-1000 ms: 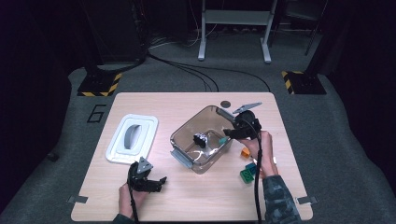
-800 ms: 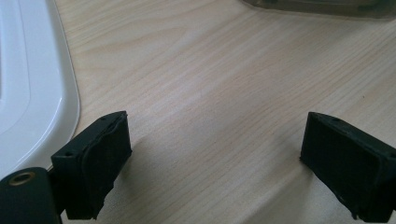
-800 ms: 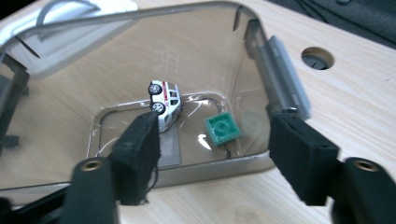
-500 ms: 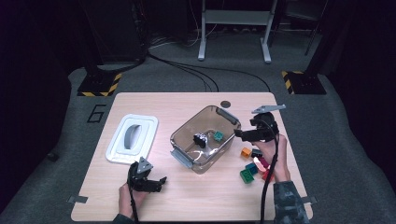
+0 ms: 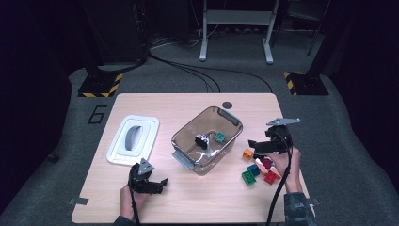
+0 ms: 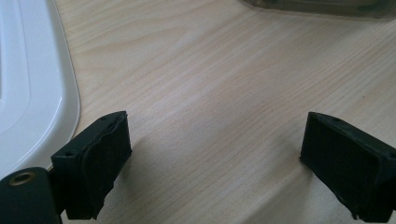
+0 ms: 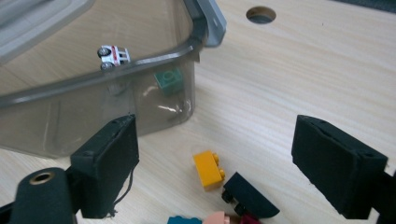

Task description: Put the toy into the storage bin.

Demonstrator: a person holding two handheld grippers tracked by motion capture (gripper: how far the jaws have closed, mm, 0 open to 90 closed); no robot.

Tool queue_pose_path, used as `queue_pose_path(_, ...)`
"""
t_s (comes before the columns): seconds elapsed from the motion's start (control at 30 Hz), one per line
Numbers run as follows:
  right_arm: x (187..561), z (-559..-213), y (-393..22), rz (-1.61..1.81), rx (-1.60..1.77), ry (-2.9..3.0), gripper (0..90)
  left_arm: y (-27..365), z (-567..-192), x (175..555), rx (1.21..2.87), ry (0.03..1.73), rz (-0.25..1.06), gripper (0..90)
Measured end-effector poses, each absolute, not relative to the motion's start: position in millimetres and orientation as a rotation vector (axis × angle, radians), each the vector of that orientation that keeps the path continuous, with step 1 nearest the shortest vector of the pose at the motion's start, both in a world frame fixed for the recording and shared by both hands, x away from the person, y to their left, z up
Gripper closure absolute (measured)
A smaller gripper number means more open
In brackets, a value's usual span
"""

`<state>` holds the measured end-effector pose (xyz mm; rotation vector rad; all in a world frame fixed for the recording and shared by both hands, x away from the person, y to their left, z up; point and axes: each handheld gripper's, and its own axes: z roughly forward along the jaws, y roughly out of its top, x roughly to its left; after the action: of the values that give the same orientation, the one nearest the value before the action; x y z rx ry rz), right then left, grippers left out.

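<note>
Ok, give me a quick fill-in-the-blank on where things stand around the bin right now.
1. The teal brick lies inside the clear ____.
2. The right gripper has its jaws ____, with nothing between them.
3. The white lid lies on the table, to the ____ of the box in the high view.
4. The loose brick nearest the box is ____.

Missing words: box; open; left; orange

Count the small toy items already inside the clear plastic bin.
2: a small white toy car near the middle of the clear plastic bin, and a teal building brick toward its right wall. Others may hide behind the tinted walls.
</note>
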<state>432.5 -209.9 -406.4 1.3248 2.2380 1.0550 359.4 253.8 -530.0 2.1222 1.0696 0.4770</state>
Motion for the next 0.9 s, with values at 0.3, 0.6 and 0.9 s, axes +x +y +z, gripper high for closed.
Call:
queue_pose_path(0.3, 437, -437, -209, 0.989, 1.358, 2.297, 13.9, 254, -530, 359, 2.122, 1.069, 0.477, 8.2)
queue_pose_path(0.6, 445, -461, -192, 0.894, 1.310, 2.389, 37.3, 254, -530, 359, 2.113, 1.076, 0.477, 8.8)
queue_pose_path(0.9, 455, -472, -181, 0.804, 1.295, 2.427, 54.5, 254, -530, 359, 2.109, 1.079, 0.477, 9.1)
